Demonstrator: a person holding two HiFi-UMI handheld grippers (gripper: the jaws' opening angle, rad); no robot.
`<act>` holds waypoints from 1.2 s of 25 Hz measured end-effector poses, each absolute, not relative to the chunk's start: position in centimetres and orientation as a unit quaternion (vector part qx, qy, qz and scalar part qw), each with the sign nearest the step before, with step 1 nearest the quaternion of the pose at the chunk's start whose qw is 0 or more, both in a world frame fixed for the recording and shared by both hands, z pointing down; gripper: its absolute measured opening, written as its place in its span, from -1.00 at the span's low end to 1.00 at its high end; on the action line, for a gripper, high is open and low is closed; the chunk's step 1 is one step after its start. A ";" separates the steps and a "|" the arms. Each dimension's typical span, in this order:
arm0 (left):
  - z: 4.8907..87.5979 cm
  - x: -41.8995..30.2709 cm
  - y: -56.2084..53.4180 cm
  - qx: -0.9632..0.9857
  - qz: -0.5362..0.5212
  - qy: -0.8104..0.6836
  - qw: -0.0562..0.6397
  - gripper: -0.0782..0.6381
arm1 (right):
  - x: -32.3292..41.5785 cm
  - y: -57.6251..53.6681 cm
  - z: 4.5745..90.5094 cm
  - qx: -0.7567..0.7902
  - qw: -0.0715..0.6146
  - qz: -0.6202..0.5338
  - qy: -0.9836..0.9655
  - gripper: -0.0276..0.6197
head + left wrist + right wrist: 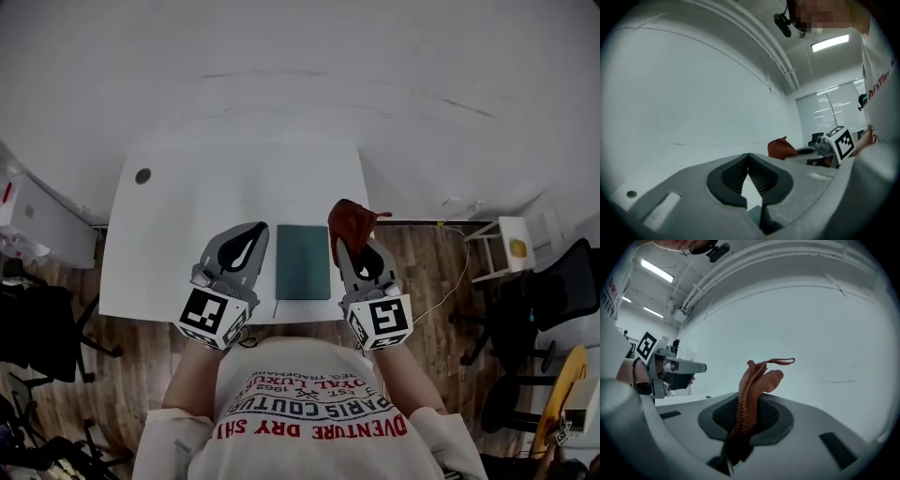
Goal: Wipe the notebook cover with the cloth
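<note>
Two grippers flank the notebook (303,262), flat at frame centre on the white table (187,216). Our right gripper (359,246) is clamped on the rust cloth (352,221) — bunched just right of the cover — our left gripper (255,229) closed on nothing. We should lower the cloth flat and pin the book's left edge.

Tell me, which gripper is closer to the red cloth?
Right. The right gripper is clamped on the cloth; the left gripper is on the notebook's far side, shut and empty.

Grey left gripper (253,228), right gripper (361,246); marker cubes (213,316); white red-lettered shirt (309,441).
</note>
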State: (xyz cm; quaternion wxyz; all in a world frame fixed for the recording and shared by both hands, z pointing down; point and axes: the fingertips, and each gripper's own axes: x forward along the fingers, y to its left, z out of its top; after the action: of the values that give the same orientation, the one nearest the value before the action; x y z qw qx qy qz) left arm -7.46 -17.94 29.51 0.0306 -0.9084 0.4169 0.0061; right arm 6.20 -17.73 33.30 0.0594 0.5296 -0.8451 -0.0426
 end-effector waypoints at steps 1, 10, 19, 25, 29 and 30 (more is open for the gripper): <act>29.8 -7.8 -18.0 -0.906 0.003 0.422 0.030 -0.76 | 6.0 -17.6 33.2 0.530 0.059 -0.046 -0.845 -0.69; 31.0 -9.0 -18.3 -0.903 -0.003 0.430 0.005 -0.76 | 5.2 -17.6 34.4 0.523 0.081 -0.029 -0.848 -0.70; 32.1 -8.7 -18.9 -0.903 -0.025 0.428 0.004 -0.75 | 4.5 -18.1 35.2 0.524 0.084 -0.015 -0.848 -0.70; 33.2 -8.2 -19.3 -0.905 -0.030 0.424 -0.012 -0.76 | 4.7 -18.3 35.7 0.522 0.089 -0.016 -0.848 -0.70; 33.2 -7.6 -19.5 -0.906 -0.033 0.421 -0.013 -0.76 | 5.2 -18.5 35.9 0.529 0.088 -0.010 -0.844 -0.70; 33.2 -7.4 -19.6 -0.907 -0.034 0.420 -0.013 -0.76 | 5.4 -18.5 36.0 0.530 0.088 -0.009 -0.843 -0.70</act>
State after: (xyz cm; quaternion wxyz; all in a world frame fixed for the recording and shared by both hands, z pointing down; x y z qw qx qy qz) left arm -7.41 -19.60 33.22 -0.0126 -0.9067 0.4202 -0.0342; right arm 5.42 -18.51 35.97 0.0876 0.5300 -0.8434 -0.0090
